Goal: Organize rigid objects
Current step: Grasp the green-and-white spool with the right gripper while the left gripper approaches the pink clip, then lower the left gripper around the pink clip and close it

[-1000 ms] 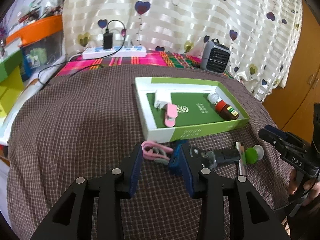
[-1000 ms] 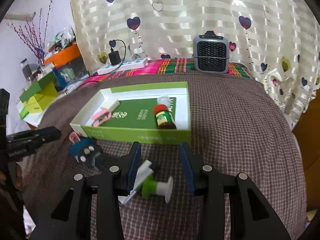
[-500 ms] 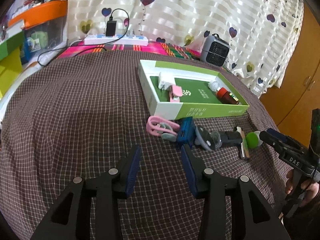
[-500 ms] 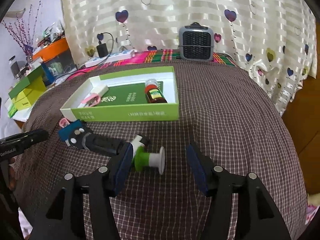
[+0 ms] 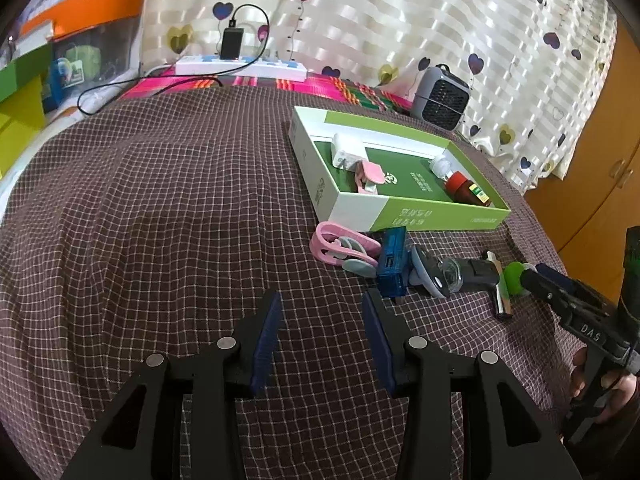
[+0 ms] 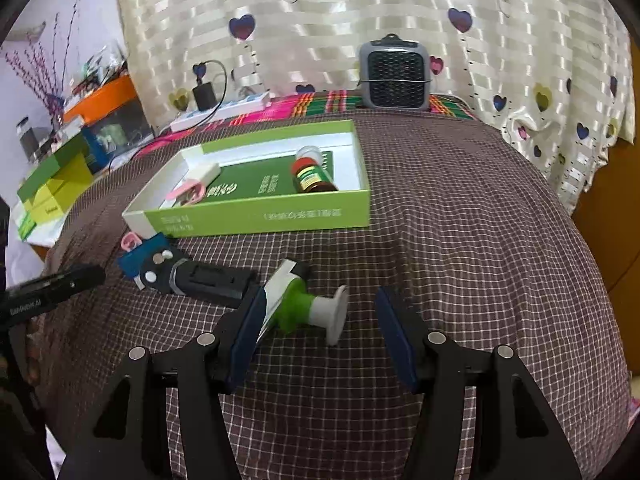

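Both grippers, left (image 5: 320,320) and right (image 6: 316,320), are angled downward, jaws wide and empty; bare checked surface (image 5: 160,220) is seen at lower left.

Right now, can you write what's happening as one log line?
left gripper: open, empty | right gripper: open, around green-and-white spool, not gripping | green cardboard box: holds red-capped brown bottle

Green-and-white shallow box (image 6: 256,216) lies open at far centre, holding a red-capped brown bottle (image 6: 312,176) on its side, a white adapter (image 5: 346,154) and a pink clip (image 5: 368,176). Near it on the cloth: pink clip (image 5: 340,246), blue block (image 5: 392,266), black device (image 6: 208,280), green-and-white spool (image 6: 316,312) on its side.
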### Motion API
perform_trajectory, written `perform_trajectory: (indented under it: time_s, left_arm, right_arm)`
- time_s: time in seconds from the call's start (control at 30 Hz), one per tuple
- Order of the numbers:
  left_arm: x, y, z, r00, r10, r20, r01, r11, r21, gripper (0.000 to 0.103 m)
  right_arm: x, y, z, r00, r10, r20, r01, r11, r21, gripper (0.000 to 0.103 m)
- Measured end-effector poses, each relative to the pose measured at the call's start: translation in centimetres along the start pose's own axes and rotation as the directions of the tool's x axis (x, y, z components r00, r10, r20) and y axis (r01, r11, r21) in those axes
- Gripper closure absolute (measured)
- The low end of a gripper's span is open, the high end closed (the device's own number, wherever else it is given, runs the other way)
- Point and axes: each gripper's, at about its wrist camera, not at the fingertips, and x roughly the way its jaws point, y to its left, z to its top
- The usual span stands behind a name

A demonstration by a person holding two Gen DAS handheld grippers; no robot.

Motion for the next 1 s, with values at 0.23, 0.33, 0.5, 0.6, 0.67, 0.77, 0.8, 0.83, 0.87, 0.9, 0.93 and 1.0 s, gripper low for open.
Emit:
perform_trajectory:
  time_s: [0.23,0.33,0.5,0.6,0.67,0.77,0.8,0.83,0.87,0.9,0.93,1.0]
  left_arm:
    - [0.3,-0.1,0.4,1.0,-0.012,-0.005,0.012,1.0,0.007,0.062]
    - [0.6,-0.1,0.8,1.0,-0.015,-0.009,0.015,1.0,0.011,0.061]
    - [1.0,-0.1,1.5,1.0,-0.018,-0.01,0.018,1.0,0.001,0.061]
    - [1.2,-0.4,1.8,1.0,-0.01,-0.011,0.01,1.0,0.008,0.061]
    - [1.2,-0.6,2.1,1.0,-0.009,-0.007,0.009,1.0,0.011,0.061]
    - [1.6,-0.8,2.5,1.0,0.0,-0.011,0.001,1.0,0.01,0.061]
    - [1.7,-0.9,2.6,1.0,0.008,-0.015,-0.007,1.0,0.012,0.061]
    - [1.9,-1.0,2.7,1.0,0.016,-0.015,-0.016,1.0,0.014,0.061]
    - [2.0,-1.1,2.9,1.0,0.024,-0.014,-0.024,1.0,0.012,0.061]
    - [2.0,-1.2,3.0,0.999,0.04,-0.014,-0.039,0.999,0.016,0.061]
    - [2.1,-1.4,3.0,0.998,0.053,-0.013,-0.053,0.998,0.029,0.061]
    - [2.3,-1.8,3.1,0.998,0.056,-0.019,-0.055,0.997,0.048,0.061]
  right_arm:
    - [1.2,0.4,-0.2,0.999,-0.033,-0.039,0.033,0.999,-0.008,0.045]
    - [1.4,0.1,-0.2,0.998,-0.029,-0.049,0.029,1.0,0.006,0.045]
    - [1.4,-0.1,-0.2,0.998,-0.03,-0.048,0.03,0.999,0.009,0.045]
    - [1.4,-0.2,-0.1,0.999,-0.033,-0.043,0.034,0.999,0.013,0.05]
    - [1.4,-0.2,-0.1,0.999,-0.028,-0.043,0.029,0.999,0.015,0.057]
    - [1.4,-0.2,-0.1,0.999,-0.021,-0.041,0.022,1.0,0.016,0.066]
    - [1.4,-0.3,0.0,0.999,-0.022,-0.038,0.022,1.0,0.015,0.069]
    - [1.4,-0.3,0.0,0.999,-0.023,-0.037,0.024,1.0,0.013,0.069]
    - [1.3,-0.3,-0.1,0.999,-0.02,-0.037,0.021,1.0,0.011,0.069]
    - [1.3,-0.2,0.0,0.999,-0.017,-0.036,0.018,1.0,0.009,0.069]
    - [1.3,-0.1,-0.1,0.999,-0.013,-0.033,0.014,1.0,0.007,0.069]
    - [1.2,0.0,-0.1,0.999,-0.009,-0.032,0.009,1.0,0.004,0.069]
